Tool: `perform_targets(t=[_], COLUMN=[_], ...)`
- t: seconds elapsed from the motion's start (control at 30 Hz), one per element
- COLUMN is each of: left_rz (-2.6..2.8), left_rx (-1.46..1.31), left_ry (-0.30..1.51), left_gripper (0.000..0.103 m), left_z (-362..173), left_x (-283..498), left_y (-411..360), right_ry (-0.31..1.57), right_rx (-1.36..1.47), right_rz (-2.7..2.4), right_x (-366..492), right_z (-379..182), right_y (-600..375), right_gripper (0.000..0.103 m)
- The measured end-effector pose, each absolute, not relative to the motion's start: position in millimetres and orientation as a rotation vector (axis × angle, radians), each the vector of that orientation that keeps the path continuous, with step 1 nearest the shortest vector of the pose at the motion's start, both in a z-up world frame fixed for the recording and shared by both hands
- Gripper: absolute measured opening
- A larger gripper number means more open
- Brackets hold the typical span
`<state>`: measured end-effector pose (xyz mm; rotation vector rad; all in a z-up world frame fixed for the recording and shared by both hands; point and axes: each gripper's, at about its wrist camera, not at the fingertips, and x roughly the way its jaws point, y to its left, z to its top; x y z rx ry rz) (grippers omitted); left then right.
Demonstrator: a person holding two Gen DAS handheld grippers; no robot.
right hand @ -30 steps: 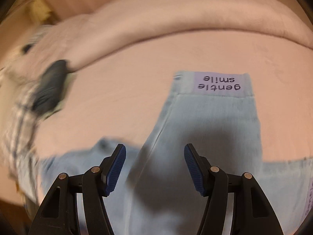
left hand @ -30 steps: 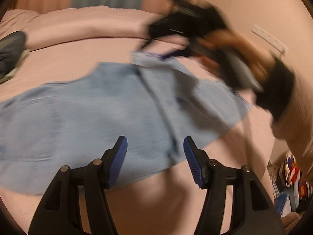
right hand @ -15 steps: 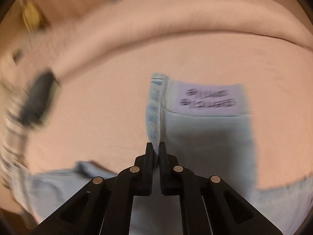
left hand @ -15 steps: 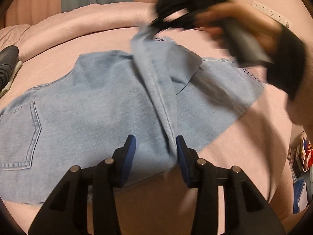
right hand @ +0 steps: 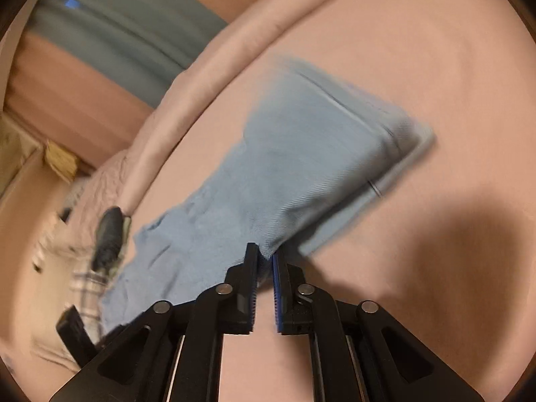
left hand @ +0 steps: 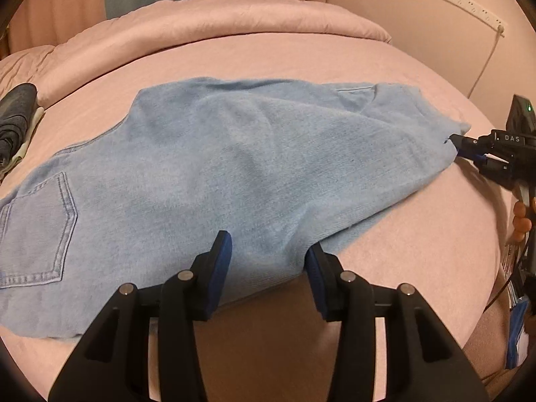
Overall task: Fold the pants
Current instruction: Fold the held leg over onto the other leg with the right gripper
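Light blue denim pants [left hand: 234, 167] lie folded lengthwise on a pink bed [left hand: 335, 53], back pocket at the left. My left gripper [left hand: 268, 258] is open, its fingers straddling the near folded edge of the pants without clamping it. My right gripper [right hand: 264, 261] is shut on the waistband corner of the pants [right hand: 301, 174]. It also shows in the left wrist view [left hand: 459, 144] at the right end of the pants, low over the bed.
A dark folded garment [left hand: 16, 117] lies at the bed's left edge, with plaid cloth [right hand: 87, 281] near it. A rolled pink duvet [left hand: 201, 23] runs along the back. A power strip [left hand: 469, 3] hangs on the right wall.
My right gripper shut on the waistband corner and carried it across to the right, folding one leg over the other. My left gripper narrowed, then opened wider again at the near edge.
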<state>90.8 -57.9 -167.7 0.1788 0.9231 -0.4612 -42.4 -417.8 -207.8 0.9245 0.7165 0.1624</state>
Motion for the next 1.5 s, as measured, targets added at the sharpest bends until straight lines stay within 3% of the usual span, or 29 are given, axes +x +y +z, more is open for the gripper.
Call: perform_targets(t=[0.07, 0.13, 0.17, 0.27, 0.3, 0.33, 0.47, 0.6, 0.67, 0.83, 0.9, 1.07, 1.1, 1.17, 1.2, 1.23, 1.4, 1.5], left_rz=[-0.444, -0.436, -0.439, -0.461, -0.466, -0.464, -0.344, -0.196, -0.205, -0.205, -0.212, -0.185, -0.156, -0.144, -0.138, -0.113, -0.016, 0.002], left_rx=[0.176, 0.169, 0.157, 0.09, 0.068, 0.045, -0.001, -0.002, -0.038, -0.021, -0.038, -0.072, -0.061, -0.077, -0.086, -0.068, -0.062, -0.109], left_ry=[0.938, 0.943, 0.943, 0.929, 0.925, 0.916, 0.895, 0.96, 0.95, 0.939, 0.949, 0.967, 0.958, 0.949, 0.942, 0.934, 0.938, 0.964], left_gripper=[0.045, 0.045, 0.045, 0.049, 0.05, 0.054, 0.058, 0.057, 0.057, 0.056, 0.052, 0.043, 0.045, 0.049, 0.05, 0.053, 0.053, 0.049], left_z=[-168, -165, -162, -158, -157, -154, -156, -182, -185, -184, -183, -175, -173, -166, -164, -161, -161, -171], left_x=[93, 89, 85, 72, 73, 75, 98, 122, 122, 120, 120, 120, 117, 112, 108, 107, 113, 116], left_y=[-54, -53, -51, -36, -33, -30, -13, 8, 15, 22, 29, 43, 48, 63, 69, 76, 111, 125], right_ry=[0.679, 0.636, 0.625, 0.646, 0.672, 0.682, 0.603, 0.39, 0.379, 0.743, 0.69, 0.688, 0.685, 0.649, 0.625, 0.608, 0.642, 0.698], right_rx=[1.028, 1.093, 1.109, 1.086, 1.046, 1.013, 0.829, 0.725, 0.745, 0.896, 1.065, 1.122, 1.1, 0.994, 0.912, 0.846, 0.57, 0.489], right_rz=[0.181, 0.186, 0.18, 0.127, 0.097, 0.087, 0.127, 0.174, 0.16, 0.001, 0.093, 0.082, 0.042, -0.083, -0.168, -0.206, -0.015, 0.097], right_x=[-41, -37, -34, -21, -16, -7, 9, -3, -7, 3, -16, -23, -26, -35, -38, -37, 26, 74], right_z=[-210, -207, -207, -198, -192, -183, -128, -71, -76, -192, -220, -220, -213, -196, -182, -174, -138, -140], right_y=[-427, -434, -435, -434, -433, -422, -413, -414, -413, -428, -439, -474, -482, -489, -490, -484, -418, -379], right_gripper=[0.026, 0.047, 0.049, 0.046, 0.032, 0.009, 0.007, 0.005, 0.005, 0.006, 0.006, 0.008, 0.012, 0.038, 0.058, 0.062, 0.06, 0.045])
